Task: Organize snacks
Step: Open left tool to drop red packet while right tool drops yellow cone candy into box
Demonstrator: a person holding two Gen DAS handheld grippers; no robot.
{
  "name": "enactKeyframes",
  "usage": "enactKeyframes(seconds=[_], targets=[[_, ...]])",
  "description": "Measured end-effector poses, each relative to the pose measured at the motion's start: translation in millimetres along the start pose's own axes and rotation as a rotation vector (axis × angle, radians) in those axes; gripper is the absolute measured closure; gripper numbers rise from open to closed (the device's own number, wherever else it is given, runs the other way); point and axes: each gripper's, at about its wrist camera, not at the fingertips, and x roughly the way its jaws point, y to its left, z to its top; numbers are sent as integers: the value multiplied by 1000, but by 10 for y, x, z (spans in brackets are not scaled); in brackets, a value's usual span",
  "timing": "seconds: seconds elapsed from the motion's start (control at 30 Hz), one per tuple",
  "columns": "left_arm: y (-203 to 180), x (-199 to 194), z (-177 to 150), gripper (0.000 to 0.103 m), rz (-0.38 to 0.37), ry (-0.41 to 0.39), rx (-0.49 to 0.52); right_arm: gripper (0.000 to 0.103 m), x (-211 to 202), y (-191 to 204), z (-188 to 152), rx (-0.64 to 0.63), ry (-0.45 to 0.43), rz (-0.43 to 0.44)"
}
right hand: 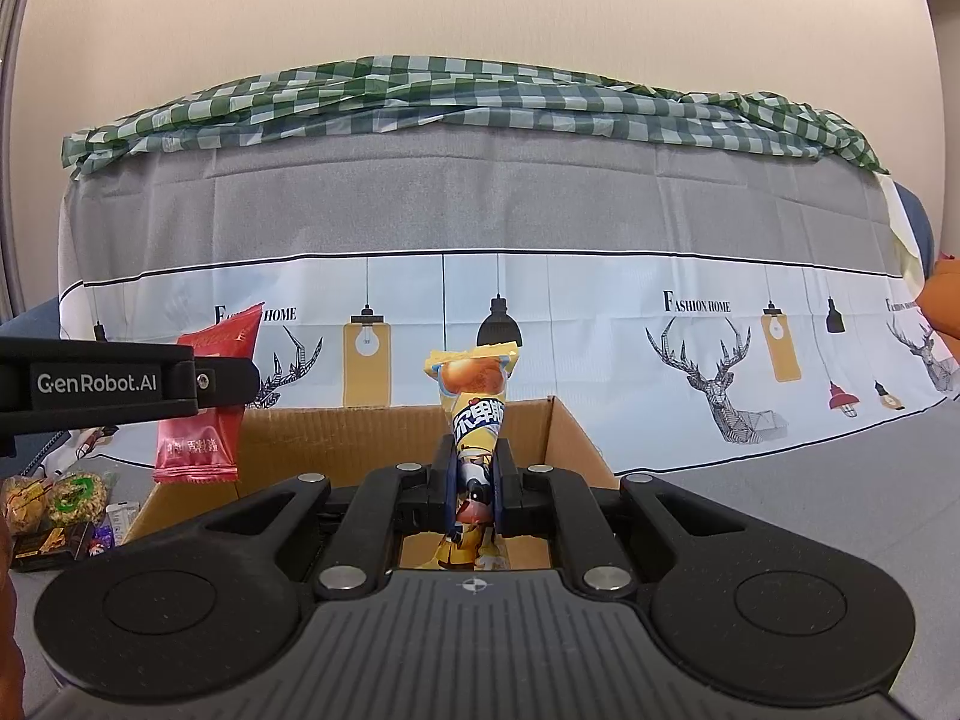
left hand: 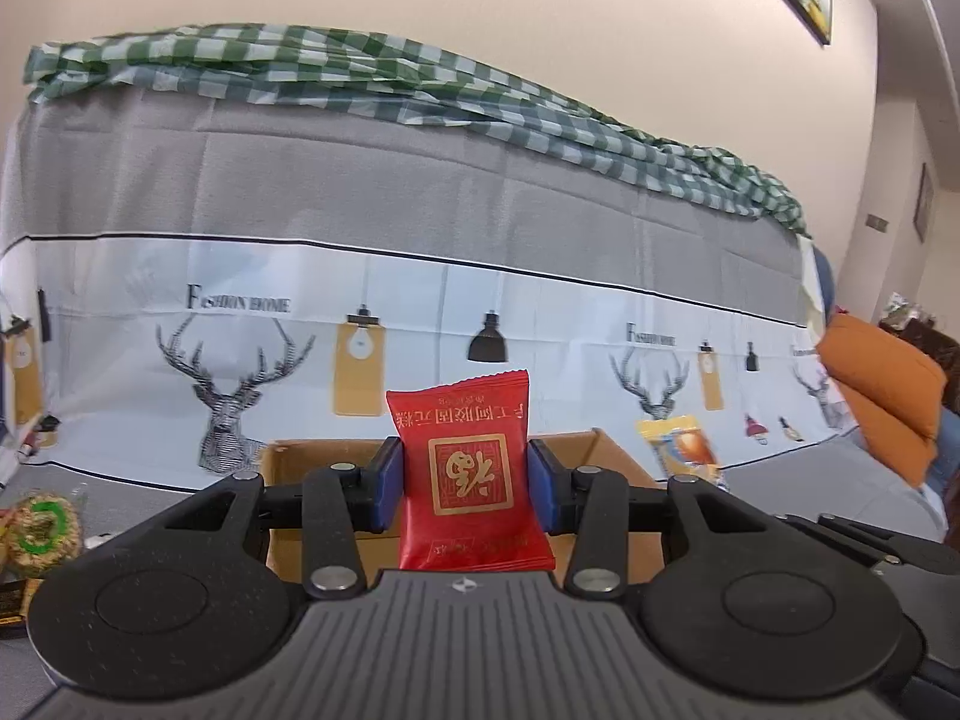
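My left gripper (left hand: 465, 480) is shut on a red snack packet (left hand: 474, 474) with gold print, held upright just in front of an open cardboard box (left hand: 606, 450). The packet also shows in the right wrist view (right hand: 207, 408), held by the left gripper (right hand: 222, 384) at the box's left edge. My right gripper (right hand: 475, 480) is shut on a yellow snack packet (right hand: 477, 408), squeezed at its middle, above the cardboard box (right hand: 564, 438). The yellow packet shows in the left wrist view (left hand: 684, 450) to the right.
Several loose snacks (right hand: 57, 507) lie on the grey cover left of the box; they also show in the left wrist view (left hand: 39, 531). A sofa back under a printed deer cloth (right hand: 708, 348) rises behind. An orange cushion (left hand: 882, 396) lies at right.
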Motion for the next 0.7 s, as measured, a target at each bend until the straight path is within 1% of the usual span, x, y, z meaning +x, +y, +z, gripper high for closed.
enactKeyframes(seconds=[0.07,0.1,0.13,0.17,0.27,0.47,0.5,0.53,0.57,0.6,0.63,0.7], targets=[[-19,-17,-3,51,-12,-10,12,91,2,-7,6,10,4,-5],[-28,-28,-3,46,-18,-16,19,90,8,-7,10,15,8,-11],[-34,-41,-2,44,-27,-22,23,85,11,-7,15,20,9,-17],[-34,-57,0,44,-32,-29,26,77,9,-3,22,27,5,-20],[-15,-95,-1,44,-33,-41,27,63,-8,28,35,29,-5,-27],[132,-182,18,46,-3,-59,10,59,-37,117,58,32,-11,-17],[180,-203,21,48,2,-65,3,59,-44,129,69,36,-13,-14],[229,-221,22,54,4,-69,-5,58,-54,151,82,37,-16,-9],[280,-235,31,55,7,-69,-12,58,-64,180,94,36,-21,-6],[343,-253,37,59,13,-68,-21,58,-74,204,102,35,-25,-4],[408,-272,40,65,19,-67,-29,58,-81,236,110,37,-27,0],[538,-313,45,71,31,-60,-38,58,-90,310,123,42,-27,11]])
